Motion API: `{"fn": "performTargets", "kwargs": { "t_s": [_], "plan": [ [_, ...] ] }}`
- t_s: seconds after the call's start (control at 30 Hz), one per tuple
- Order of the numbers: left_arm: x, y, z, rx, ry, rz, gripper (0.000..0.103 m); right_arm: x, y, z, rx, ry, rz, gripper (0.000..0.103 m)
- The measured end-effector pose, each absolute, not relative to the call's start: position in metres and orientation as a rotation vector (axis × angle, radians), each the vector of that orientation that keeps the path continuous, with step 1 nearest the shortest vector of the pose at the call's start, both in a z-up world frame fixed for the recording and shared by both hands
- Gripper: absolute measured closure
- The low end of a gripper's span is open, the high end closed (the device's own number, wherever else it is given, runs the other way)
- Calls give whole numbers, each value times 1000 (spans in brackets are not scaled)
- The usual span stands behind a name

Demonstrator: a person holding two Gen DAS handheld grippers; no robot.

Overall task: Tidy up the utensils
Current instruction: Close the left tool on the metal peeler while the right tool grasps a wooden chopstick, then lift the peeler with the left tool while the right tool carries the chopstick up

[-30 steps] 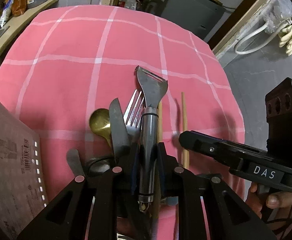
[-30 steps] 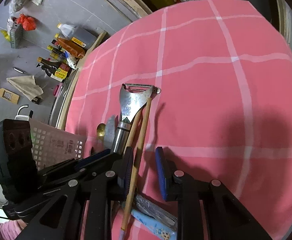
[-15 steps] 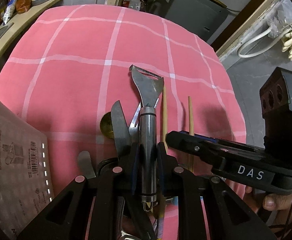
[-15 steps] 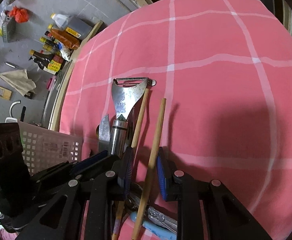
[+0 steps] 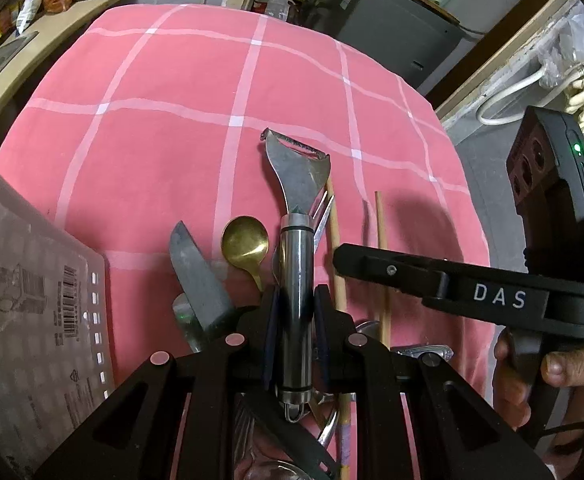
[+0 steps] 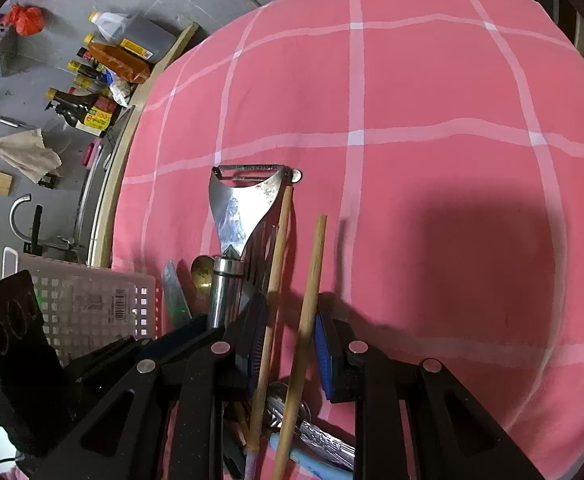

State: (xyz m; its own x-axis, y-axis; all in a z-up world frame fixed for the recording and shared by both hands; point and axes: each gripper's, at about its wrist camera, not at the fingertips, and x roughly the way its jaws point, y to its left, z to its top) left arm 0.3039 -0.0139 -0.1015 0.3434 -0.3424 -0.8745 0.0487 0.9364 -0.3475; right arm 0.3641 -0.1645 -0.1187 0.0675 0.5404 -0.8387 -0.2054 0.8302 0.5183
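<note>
My left gripper (image 5: 295, 306) is shut on a steel peeler (image 5: 296, 240), holding its handle with the blade pointing away over the pink checked cloth (image 5: 195, 92). A knife (image 5: 195, 276), a brass spoon (image 5: 245, 246) and a fork (image 5: 320, 220) lie under and beside it. My right gripper (image 6: 289, 336) is open and straddles two wooden chopsticks (image 6: 310, 304) that lie on the cloth. The peeler (image 6: 237, 216) shows left of it. The right gripper also shows in the left wrist view (image 5: 432, 280), right of the peeler.
A white perforated basket (image 5: 31, 312) stands at the left edge of the table and also shows in the right wrist view (image 6: 87, 304). More cutlery lies under the grippers (image 6: 312, 436). Bottles (image 6: 91, 108) stand on the floor beyond the table's left side.
The left gripper has lifted the peeler off the pile and shifted, uncovering the spoon. The right gripper has moved so that both chopsticks lie between its open fingers.
</note>
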Motion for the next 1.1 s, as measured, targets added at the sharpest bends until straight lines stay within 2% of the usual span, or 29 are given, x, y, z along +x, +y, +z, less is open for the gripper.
{"fn": "performTargets", "kwargs": {
  "t_s": [0.43, 0.5, 0.7, 1.1],
  "plan": [
    [294, -5, -101, -302, 1187, -261, 88, 365, -136, -114, 63, 1421, 532, 84],
    [293, -5, -101, -301, 1187, -261, 88, 361, -135, -114, 27, 1417, 539, 91],
    [288, -5, -101, -282, 1199, -276, 88, 354, -161, -115, 84, 1426, 574, 96],
    [324, -26, -102, -227, 1292, -270, 88, 348, -171, -113, 102, 1425, 578, 96]
  ]
}}
